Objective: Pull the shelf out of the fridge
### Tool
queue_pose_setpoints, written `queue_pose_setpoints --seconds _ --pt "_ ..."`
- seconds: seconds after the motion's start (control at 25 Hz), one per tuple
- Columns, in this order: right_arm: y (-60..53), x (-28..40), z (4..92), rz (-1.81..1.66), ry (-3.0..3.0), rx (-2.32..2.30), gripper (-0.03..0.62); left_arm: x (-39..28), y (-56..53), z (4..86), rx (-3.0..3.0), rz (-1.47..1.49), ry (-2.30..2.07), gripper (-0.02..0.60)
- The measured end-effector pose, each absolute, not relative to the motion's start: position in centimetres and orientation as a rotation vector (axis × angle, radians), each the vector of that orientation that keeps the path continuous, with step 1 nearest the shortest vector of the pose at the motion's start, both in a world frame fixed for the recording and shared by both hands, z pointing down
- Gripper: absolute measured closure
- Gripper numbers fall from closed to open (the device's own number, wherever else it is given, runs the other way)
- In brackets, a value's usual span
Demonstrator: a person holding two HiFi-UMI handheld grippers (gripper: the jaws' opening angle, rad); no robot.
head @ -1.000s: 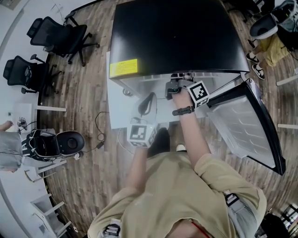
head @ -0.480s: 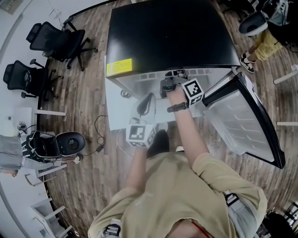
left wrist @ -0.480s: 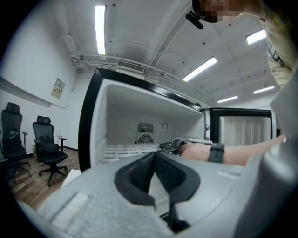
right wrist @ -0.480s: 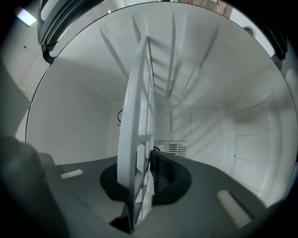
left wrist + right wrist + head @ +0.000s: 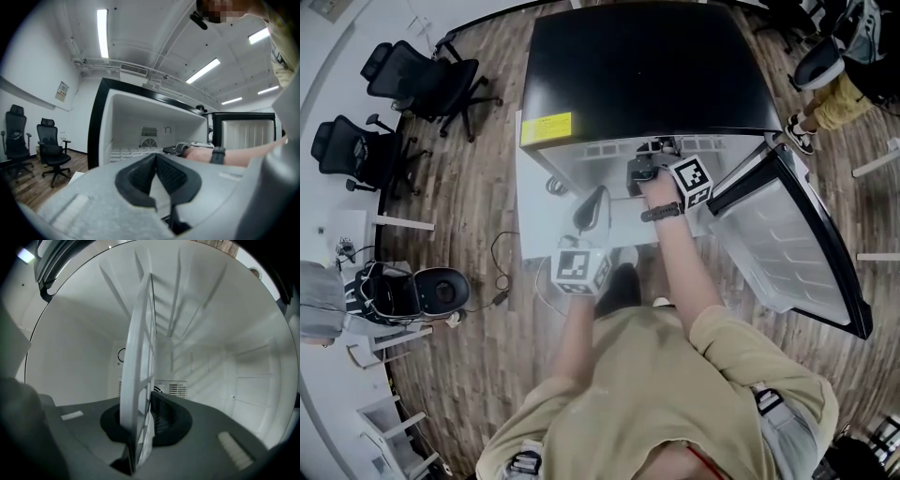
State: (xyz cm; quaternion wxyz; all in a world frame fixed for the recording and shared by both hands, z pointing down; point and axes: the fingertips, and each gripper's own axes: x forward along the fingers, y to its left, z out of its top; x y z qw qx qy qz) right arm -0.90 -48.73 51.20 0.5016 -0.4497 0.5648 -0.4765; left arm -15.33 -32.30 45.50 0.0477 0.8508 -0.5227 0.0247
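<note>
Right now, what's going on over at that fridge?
A person stands at an open black fridge, its door swung out to one side. Their right gripper reaches inside. Its jaws have just been closing on the front edge of the white grid shelf, which sits between the pads. The left gripper is outside the fridge, jaws together and empty. The shelf is not yet pulled out.

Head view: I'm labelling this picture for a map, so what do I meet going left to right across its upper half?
Office chairs → yellow sticker → left gripper → right gripper, its fingers just closing on the shelf → open fridge door.
</note>
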Motion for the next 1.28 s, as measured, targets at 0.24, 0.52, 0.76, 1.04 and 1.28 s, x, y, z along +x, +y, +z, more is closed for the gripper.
queue_pose_setpoints --seconds 0.24,0.52,0.76,1.04,1.28 --pt "-48.4 -0.9 51.5 -1.195 1.322 -1.048 0.559 -14.7 -32.1 44.9 2.61 0.058 -1.584 0.581" --pt "-47.8 -0.8 51.3 -1.186 1.366 -1.053 0.559 -14.4 -31.9 44.5 2.607 0.044 -1.591 0.581" --pt "-47.2 -0.6 51.3 -1.2 1.358 -1.045 0.559 -14.2 -31.0 44.5 2.599 0.042 -1.601 0.581" --pt "-46.1 -0.7 51.3 -1.2 1.358 -1.034 0.559 -14.6 -31.2 44.2 2.589 0.031 -1.617 0.581" --pt "-45.0 -1.0 51.4 -1.224 1.371 -1.023 0.56 -14.0 -30.4 44.0 2.594 0.015 -1.608 0.581"
